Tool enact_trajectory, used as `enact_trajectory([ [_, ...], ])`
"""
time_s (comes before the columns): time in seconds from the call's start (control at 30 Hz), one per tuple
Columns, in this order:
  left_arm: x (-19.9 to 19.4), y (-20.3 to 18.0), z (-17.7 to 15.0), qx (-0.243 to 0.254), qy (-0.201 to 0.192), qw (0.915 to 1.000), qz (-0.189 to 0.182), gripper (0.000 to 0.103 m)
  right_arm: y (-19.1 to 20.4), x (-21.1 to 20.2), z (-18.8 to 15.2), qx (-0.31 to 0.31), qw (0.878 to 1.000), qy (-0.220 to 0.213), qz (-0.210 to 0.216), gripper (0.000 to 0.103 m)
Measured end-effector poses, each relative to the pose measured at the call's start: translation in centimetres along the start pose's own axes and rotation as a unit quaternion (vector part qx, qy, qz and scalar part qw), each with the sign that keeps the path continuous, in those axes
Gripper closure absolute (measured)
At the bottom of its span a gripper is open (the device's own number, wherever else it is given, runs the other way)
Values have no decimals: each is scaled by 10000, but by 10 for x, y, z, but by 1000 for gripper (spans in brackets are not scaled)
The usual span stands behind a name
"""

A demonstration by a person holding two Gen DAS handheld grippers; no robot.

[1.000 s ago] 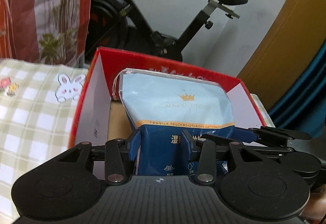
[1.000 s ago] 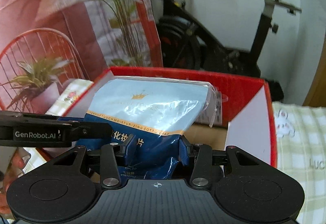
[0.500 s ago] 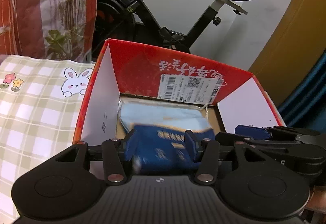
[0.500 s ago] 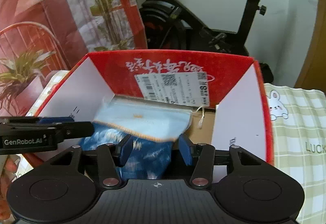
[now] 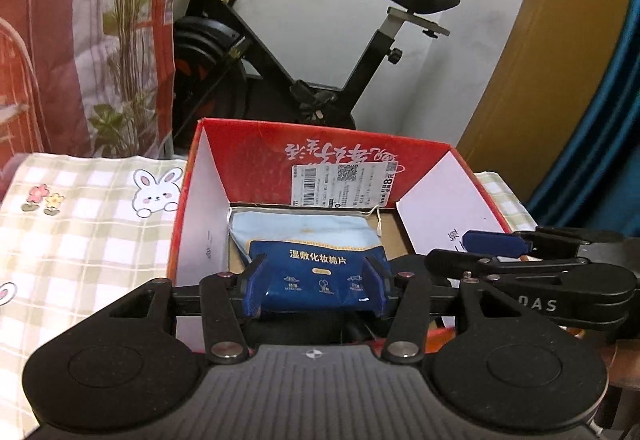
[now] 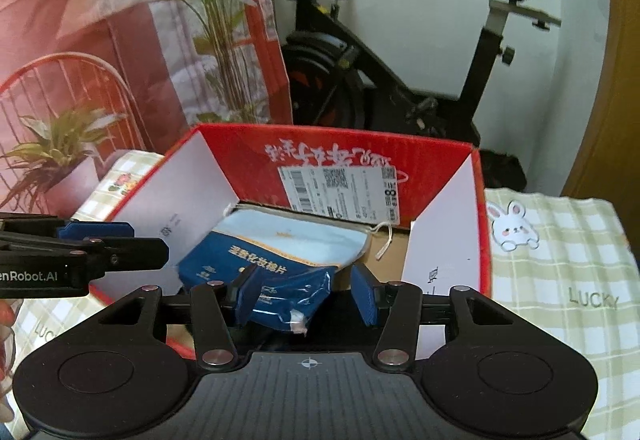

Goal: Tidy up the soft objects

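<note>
A blue pack of cotton pads (image 5: 316,240) lies flat on the floor of the red cardboard box (image 5: 320,133), light-blue end toward the far wall. My left gripper (image 5: 316,288) hovers over the box's near edge, jaws apart, with the pack's dark end seen between them below. In the right wrist view the pack (image 6: 280,244) rests tilted toward the box's (image 6: 332,131) left wall. My right gripper (image 6: 304,296) stands open above its crumpled near end, and the right finger is clear of it. The left gripper's fingers (image 6: 96,230) reach in over the left wall.
The box sits on a green checked cloth (image 5: 80,240) printed with rabbits. A black exercise bike (image 5: 280,51) stands behind it against a white wall. A red plant-print curtain (image 6: 120,19) hangs to the left, and blue fabric (image 5: 600,159) to the right.
Both grippers held the pack upright over the box. It has dropped and now lies flat inside, the jaws have widened, and both grippers have drawn back and up.
</note>
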State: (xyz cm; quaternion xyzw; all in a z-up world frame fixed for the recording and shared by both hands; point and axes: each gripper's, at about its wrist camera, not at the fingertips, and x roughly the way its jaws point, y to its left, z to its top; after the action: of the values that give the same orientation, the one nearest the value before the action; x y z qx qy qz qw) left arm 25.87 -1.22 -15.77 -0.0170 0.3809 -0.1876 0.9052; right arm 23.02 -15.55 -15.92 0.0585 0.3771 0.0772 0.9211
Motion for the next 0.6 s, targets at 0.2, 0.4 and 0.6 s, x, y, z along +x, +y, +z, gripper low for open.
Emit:
enact_trajectory([
  [0.2, -29, -6, -13, 135, -157, 9998, 20, 50, 7, -31, -14, -178, 9997, -162, -5, 57],
  [0.4, -53, -8, -32, 190, -236, 9995, 7, 50, 11, -56, -29, -254, 9992, -294, 78, 57],
  [0.6, -67, -6, -52, 159, -229, 9996, -46, 50, 15, -71, -50, -255, 9990, -328, 171, 57],
])
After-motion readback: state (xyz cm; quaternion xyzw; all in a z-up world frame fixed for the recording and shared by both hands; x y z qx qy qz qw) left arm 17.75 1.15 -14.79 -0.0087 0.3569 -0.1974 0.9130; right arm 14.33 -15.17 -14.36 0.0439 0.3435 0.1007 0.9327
